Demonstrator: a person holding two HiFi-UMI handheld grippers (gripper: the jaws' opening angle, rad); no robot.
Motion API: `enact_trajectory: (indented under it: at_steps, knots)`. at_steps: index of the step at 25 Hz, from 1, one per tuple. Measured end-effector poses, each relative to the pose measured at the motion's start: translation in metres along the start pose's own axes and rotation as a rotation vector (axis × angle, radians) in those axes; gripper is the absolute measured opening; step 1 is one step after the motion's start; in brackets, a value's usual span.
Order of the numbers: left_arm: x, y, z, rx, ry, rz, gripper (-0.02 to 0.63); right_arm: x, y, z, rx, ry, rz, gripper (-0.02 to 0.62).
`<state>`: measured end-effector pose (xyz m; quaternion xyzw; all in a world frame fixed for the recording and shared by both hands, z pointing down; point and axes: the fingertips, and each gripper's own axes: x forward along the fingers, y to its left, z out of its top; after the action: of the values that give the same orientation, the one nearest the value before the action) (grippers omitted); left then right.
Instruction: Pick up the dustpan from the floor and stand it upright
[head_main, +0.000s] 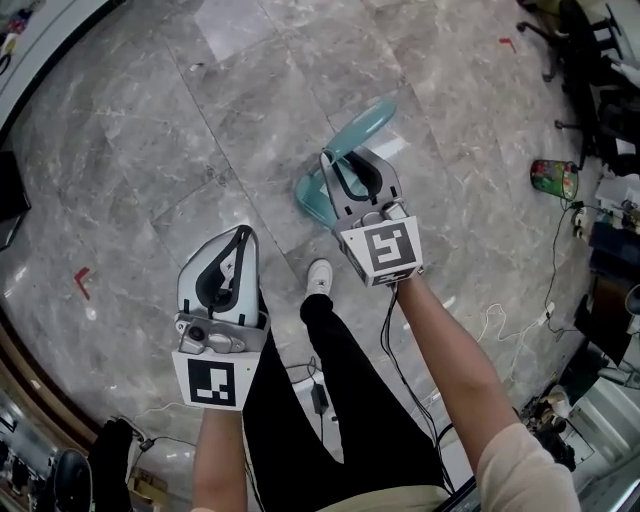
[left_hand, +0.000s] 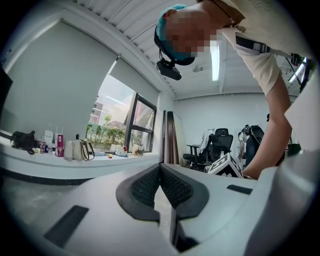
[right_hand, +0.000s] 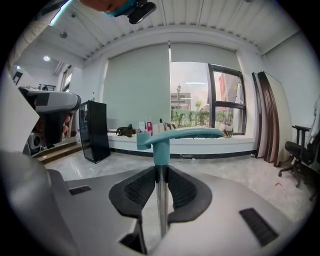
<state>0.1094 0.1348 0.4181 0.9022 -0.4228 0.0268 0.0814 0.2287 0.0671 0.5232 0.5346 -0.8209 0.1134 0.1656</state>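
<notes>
The teal dustpan (head_main: 312, 196) hangs just above the grey tiled floor, its long handle rising to a teal grip (head_main: 368, 122). My right gripper (head_main: 352, 162) is shut on that handle. In the right gripper view the bare metal pole (right_hand: 160, 200) runs upright between the pads, and the teal grip (right_hand: 180, 134) sits just above my right gripper (right_hand: 160, 172). My left gripper (head_main: 243, 233) hovers to the left of the dustpan, apart from it. Seen in its own view, the left gripper (left_hand: 160, 167) is shut with its pads meeting at the tip and nothing between them.
The person's white shoe (head_main: 318, 275) and black trouser leg stand between the two grippers. Cables (head_main: 500, 320) trail on the floor at the right, near a green can (head_main: 553, 178) and chair bases (head_main: 570, 50). A black cabinet (right_hand: 95, 131) stands by the window ledge.
</notes>
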Motion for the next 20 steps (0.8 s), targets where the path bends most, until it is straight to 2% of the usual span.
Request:
enact_trajectory:
  at_steps: [6, 11, 14, 16, 18, 20]
  knots:
    - [0.001, -0.023, -0.003, -0.022, 0.006, -0.048, 0.011, -0.011, 0.003, -0.007, 0.000, 0.028, 0.011, 0.092]
    - [0.003, -0.035, -0.003, 0.011, 0.013, -0.103, 0.011, -0.024, -0.002, -0.010, 0.054, 0.021, -0.025, 0.094]
    - [0.001, -0.036, 0.004, 0.032, 0.000, -0.098, 0.011, -0.038, -0.003, -0.006, 0.081, 0.024, -0.037, 0.097]
    - [-0.003, -0.039, 0.012, 0.033, -0.006, -0.078, 0.011, -0.056, -0.001, 0.014, 0.086, -0.028, -0.040, 0.093]
    - [-0.008, -0.045, 0.026, 0.024, -0.004, -0.054, 0.011, -0.082, 0.005, 0.046, 0.115, -0.106, -0.024, 0.020]
    - [-0.014, -0.057, 0.047, -0.006, 0.006, -0.027, 0.011, -0.116, 0.013, 0.083, 0.138, -0.145, 0.020, 0.017]
